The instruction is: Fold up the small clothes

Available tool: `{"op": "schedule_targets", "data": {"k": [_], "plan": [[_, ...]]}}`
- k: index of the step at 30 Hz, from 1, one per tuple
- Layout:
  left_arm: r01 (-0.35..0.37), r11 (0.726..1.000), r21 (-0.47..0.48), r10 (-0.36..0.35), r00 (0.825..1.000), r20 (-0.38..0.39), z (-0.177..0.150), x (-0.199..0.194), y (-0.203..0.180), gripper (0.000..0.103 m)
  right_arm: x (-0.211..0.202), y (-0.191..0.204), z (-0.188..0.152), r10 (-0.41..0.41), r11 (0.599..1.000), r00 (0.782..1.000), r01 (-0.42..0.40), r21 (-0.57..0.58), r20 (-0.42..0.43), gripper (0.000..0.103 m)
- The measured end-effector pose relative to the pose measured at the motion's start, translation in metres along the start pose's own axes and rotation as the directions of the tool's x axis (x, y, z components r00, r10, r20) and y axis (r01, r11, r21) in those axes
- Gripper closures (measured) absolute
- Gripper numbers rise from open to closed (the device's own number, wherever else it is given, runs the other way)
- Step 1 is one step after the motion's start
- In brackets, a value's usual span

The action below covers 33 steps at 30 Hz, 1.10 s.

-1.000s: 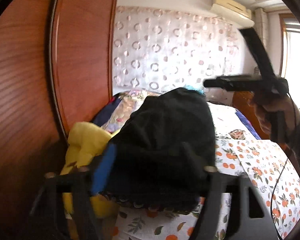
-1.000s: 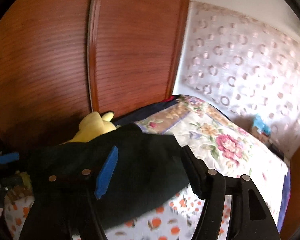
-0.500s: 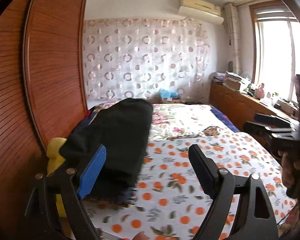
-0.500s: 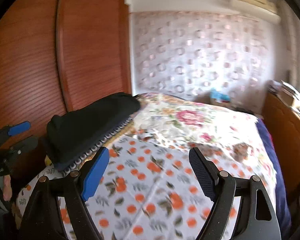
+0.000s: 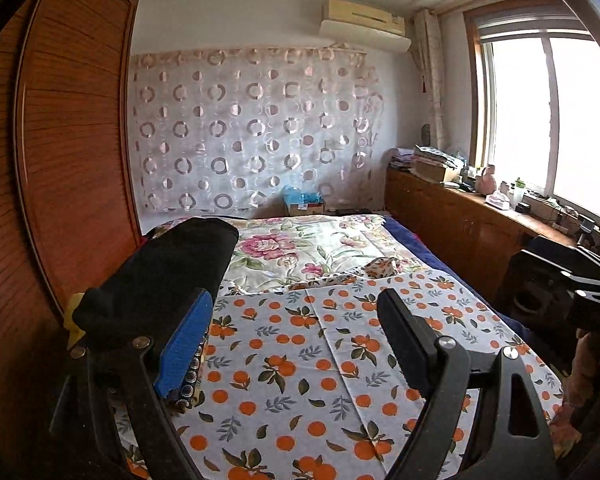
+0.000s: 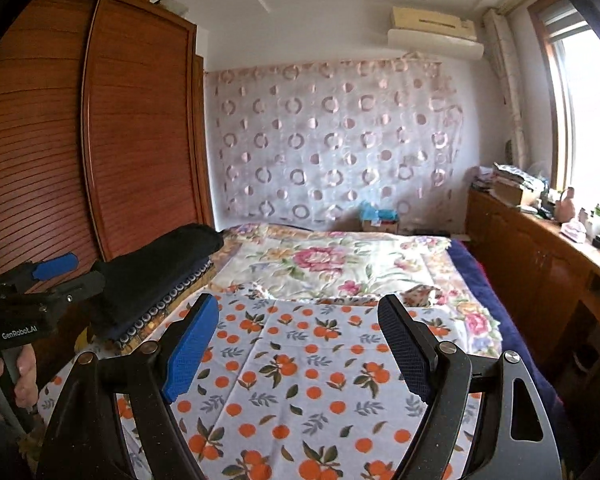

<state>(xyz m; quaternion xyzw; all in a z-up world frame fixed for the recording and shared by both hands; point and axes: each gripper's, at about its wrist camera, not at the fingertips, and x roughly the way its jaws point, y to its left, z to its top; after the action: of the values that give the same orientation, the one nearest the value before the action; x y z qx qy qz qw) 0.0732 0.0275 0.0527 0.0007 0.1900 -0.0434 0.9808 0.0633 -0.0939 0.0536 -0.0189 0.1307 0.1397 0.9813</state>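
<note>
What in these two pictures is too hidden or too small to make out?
- Yellow thing, left view: mostly covered by the black folded garment.
- Patterned cloth beneath the garment, right view: only its edge shows.
- Items on the window counter, right view: too small.

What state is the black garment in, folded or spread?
Folded. The black garment lies as a compact thick bundle on a stack of folded clothes by the wardrobe, with neither gripper touching it.

Folded black garment (image 5: pixel 168 276) tops a patterned stack (image 6: pixel 162 312) at the bed's left edge; untouched.
</note>
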Motion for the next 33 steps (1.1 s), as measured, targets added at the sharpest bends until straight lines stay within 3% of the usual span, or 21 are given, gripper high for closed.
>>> {"op": "schedule_targets", "data": {"k": [12,33], "plan": [[-0.016,1.000,0.003,0.016,1.000,-0.002,0.000,-0.002,0.000,0.018,-0.001,-0.016,-0.020,-0.005,1.000,1.000,0.005,0.012,0.001,0.020],[-0.025,1.000,0.004,0.025,1.000,0.010,-0.001,-0.005,0.003,0.018,-0.015,-0.047,-0.014,-0.005,1.000,1.000,0.005,0.005,-0.001,0.020]]}}
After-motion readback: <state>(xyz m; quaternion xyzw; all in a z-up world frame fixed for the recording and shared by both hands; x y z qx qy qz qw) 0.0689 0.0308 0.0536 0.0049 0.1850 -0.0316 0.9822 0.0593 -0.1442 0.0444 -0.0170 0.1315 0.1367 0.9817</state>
